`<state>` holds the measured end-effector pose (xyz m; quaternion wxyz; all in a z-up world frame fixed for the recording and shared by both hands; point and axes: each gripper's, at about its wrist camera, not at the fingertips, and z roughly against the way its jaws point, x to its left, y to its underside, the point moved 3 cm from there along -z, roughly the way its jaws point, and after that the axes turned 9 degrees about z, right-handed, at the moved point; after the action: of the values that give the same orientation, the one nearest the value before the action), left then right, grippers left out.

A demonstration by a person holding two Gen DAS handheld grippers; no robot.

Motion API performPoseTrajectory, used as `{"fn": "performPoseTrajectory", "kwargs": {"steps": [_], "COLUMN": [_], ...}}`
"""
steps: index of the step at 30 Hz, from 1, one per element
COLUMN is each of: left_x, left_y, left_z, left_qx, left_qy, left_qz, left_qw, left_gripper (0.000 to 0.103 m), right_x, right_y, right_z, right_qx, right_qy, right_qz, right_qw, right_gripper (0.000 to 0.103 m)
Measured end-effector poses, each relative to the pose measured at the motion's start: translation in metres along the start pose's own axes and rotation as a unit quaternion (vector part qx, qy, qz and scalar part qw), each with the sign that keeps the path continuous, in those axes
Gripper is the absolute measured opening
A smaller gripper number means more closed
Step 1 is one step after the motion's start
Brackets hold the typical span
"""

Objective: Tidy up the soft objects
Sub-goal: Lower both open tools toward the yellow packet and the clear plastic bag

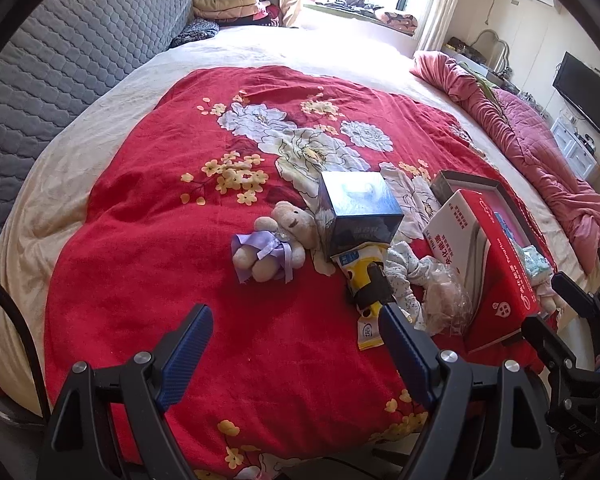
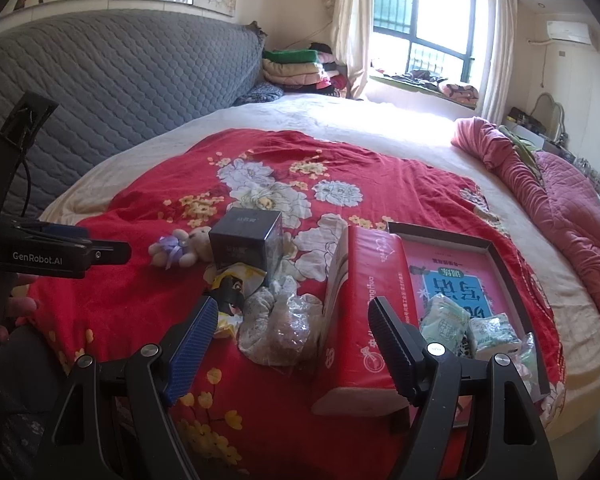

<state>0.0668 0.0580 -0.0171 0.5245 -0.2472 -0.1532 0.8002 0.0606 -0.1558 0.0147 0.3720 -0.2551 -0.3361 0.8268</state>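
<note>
Bed (image 1: 112, 92), red floral cover (image 1: 148, 240) spread on top.
On cover: teddy (image 1: 272, 240), dark box (image 1: 358, 208), yellow packet (image 1: 360, 280), red carton (image 2: 360, 312), open tray (image 2: 496, 256), crumpled bag (image 2: 284, 332). Pink quilt (image 1: 540, 152) along edge.
</note>
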Motion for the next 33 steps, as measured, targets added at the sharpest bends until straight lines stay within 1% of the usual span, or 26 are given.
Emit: {"fn": "performPoseTrajectory", "kwargs": {"steps": [3,7,11,17,22,26,31,33], "left_x": [-0.001,-0.007,-0.013,-0.010,-0.004,-0.003,-0.015,-0.020], "left_y": [0.003,0.008,0.013,0.017,0.018,0.018,0.014,0.012], "left_z": [-0.005,-0.017,-0.030,-0.043,-0.052,-0.057,-0.065,-0.069], "left_qx": [0.004,0.022,0.037,0.054,0.060,0.069,0.071,0.072], "left_qy": [0.006,0.025,0.026,0.041,0.034,0.047,0.058,0.061], "left_qz": [0.002,0.004,-0.002,0.009,0.015,0.023,0.011,0.007], "left_qw": [1.0000,0.9994,0.9990,0.9976,0.9975,0.9962,0.9957,0.9956], "left_gripper": [0.084,0.084,0.084,0.084,0.084,0.084,0.084,0.084], "right_x": [0.003,0.014,0.024,0.029,0.033,0.035,0.039,0.040], "right_y": [0.003,0.006,0.008,0.012,0.014,0.017,0.021,0.021], "right_z": [-0.006,-0.016,-0.025,-0.040,-0.052,-0.062,-0.076,-0.080], "right_qx": [0.007,0.017,0.025,0.041,0.052,0.069,0.085,0.084], "right_qy": [-0.004,0.002,0.010,0.010,0.010,0.020,0.030,0.037], "right_qz": [0.007,0.040,0.073,0.089,0.107,0.120,0.150,0.166], "right_qw": [1.000,0.999,0.997,0.995,0.993,0.990,0.985,0.982], "right_gripper": [0.079,0.079,0.079,0.079,0.079,0.079,0.079,0.079]}}
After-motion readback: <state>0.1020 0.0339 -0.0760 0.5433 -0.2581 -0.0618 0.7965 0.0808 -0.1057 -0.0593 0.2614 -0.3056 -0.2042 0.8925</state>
